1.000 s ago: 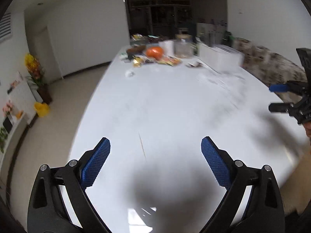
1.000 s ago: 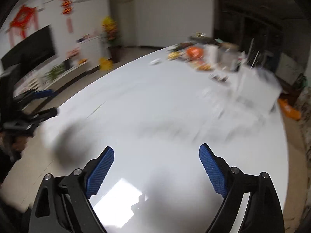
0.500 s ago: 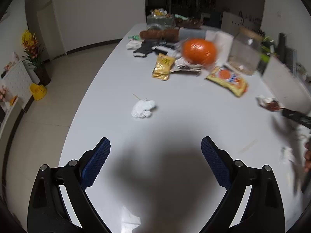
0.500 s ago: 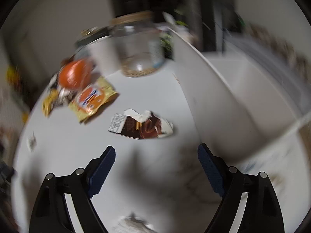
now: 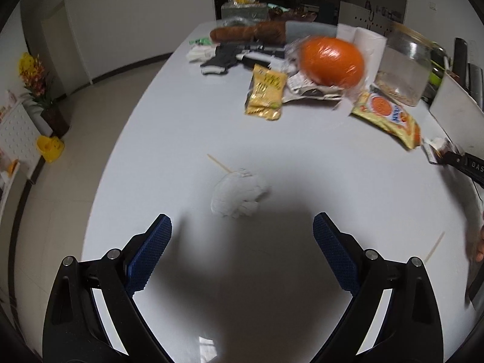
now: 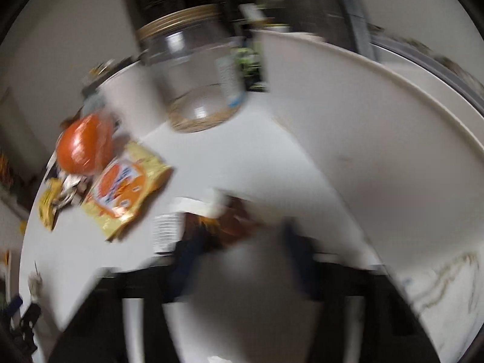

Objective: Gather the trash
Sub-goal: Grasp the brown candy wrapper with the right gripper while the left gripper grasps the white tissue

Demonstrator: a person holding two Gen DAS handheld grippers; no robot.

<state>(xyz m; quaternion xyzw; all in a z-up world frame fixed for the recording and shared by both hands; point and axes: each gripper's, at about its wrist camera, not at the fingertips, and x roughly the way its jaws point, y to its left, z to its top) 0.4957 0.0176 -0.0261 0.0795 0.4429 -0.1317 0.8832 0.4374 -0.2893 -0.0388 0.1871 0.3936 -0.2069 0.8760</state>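
Left wrist view: the left gripper (image 5: 242, 251) now hangs over the white table (image 5: 157, 139) with its jaws wide apart and nothing between them; half a second ago the crumpled white tissue (image 5: 237, 192) lay well ahead, and it now sits just beyond the fingertips, beside a thin wooden stick (image 5: 219, 163). This places the tissue within reach as a probable next piece of trash. Farther back lie a yellow snack packet (image 5: 266, 92), an orange-and-yellow packet (image 5: 387, 115), an orange pumpkin-like object (image 5: 331, 60) and a clear glass jar (image 5: 403, 69). At the right edge the brown wrapper (image 5: 435, 148) meets the tip of the right gripper. Right wrist view: the picture is heavily blurred. The right gripper (image 6: 242, 242) has gone from wide apart to nearly together and is closing on the brown wrapper (image 6: 230, 217), which lies between the fingers; whether the pads already press it cannot be told. The glass jar (image 6: 196, 84), capped with a gold-toned lid, holds only a shallow pale layer at its base. A white bin-like wall (image 6: 348, 127) rises beside the wrapper; its contents are hidden.
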